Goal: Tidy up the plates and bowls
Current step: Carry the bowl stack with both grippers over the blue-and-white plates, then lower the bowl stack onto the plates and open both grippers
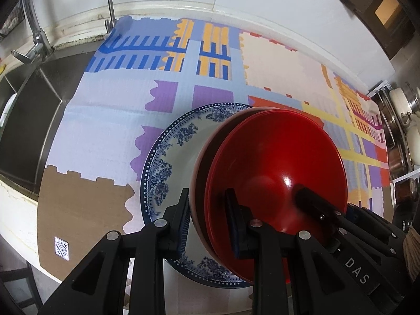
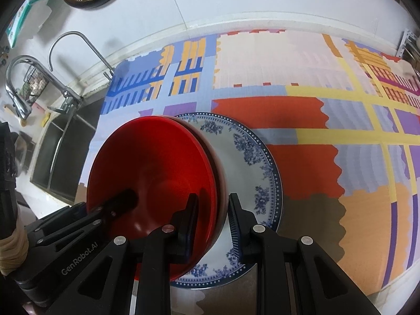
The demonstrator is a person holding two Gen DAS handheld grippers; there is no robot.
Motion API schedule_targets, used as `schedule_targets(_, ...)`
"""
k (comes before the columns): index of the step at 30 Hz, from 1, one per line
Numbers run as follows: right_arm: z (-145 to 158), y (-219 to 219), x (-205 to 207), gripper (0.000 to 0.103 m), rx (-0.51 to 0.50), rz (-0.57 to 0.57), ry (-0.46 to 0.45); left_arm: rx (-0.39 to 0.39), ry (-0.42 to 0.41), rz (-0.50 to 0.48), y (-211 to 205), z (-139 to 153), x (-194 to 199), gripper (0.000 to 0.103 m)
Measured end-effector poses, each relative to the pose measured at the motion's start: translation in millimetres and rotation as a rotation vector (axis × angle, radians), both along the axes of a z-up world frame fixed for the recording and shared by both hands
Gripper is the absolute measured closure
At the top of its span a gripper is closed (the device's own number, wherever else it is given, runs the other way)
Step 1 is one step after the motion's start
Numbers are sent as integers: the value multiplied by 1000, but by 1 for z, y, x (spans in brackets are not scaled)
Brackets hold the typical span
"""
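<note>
Two red bowls (image 1: pixel 275 168), nested one inside the other, are being held tilted over a blue-and-white plate (image 1: pixel 168 168) in the lower middle of the left wrist frame. The left gripper (image 1: pixel 210 210) is reaching in from the bottom edge, its fingers (image 1: pixel 183 210) standing narrow and clamping the bowls' rim, one finger outside against the paler outer bowl and the other inside the glossy red one. In the right wrist view the same red bowls (image 2: pixel 157 173) are sitting left of centre, and the right gripper (image 2: pixel 212 215) is gripping their opposite rim the same way, fingers (image 2: pixel 190 218) narrow, one inside the bowl and one outside over the plate (image 2: pixel 252 173). Each view is also showing the other gripper's finger lying dark inside the bowl. Whether the lower edge of the bowls is touching the plate cannot be told, as the grippers are hiding it. The plate is lying flat on a colourful patterned mat (image 1: pixel 110 131) that is covering the bench. A steel sink (image 1: pixel 34 120) is showing at the left edge of the left wrist frame, with a curved tap (image 2: pixel 68 60) standing in the upper left of the right wrist frame
</note>
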State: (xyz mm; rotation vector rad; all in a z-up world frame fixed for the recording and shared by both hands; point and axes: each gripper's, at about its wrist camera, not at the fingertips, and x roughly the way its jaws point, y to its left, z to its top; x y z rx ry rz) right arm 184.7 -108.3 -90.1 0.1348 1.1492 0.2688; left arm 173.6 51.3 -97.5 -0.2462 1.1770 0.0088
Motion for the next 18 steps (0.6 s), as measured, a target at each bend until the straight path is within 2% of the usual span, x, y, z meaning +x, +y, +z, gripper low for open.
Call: schedule_targets(18,-8,4,9,78,-15,3,23,-4,10,-13,3,-5,7,77)
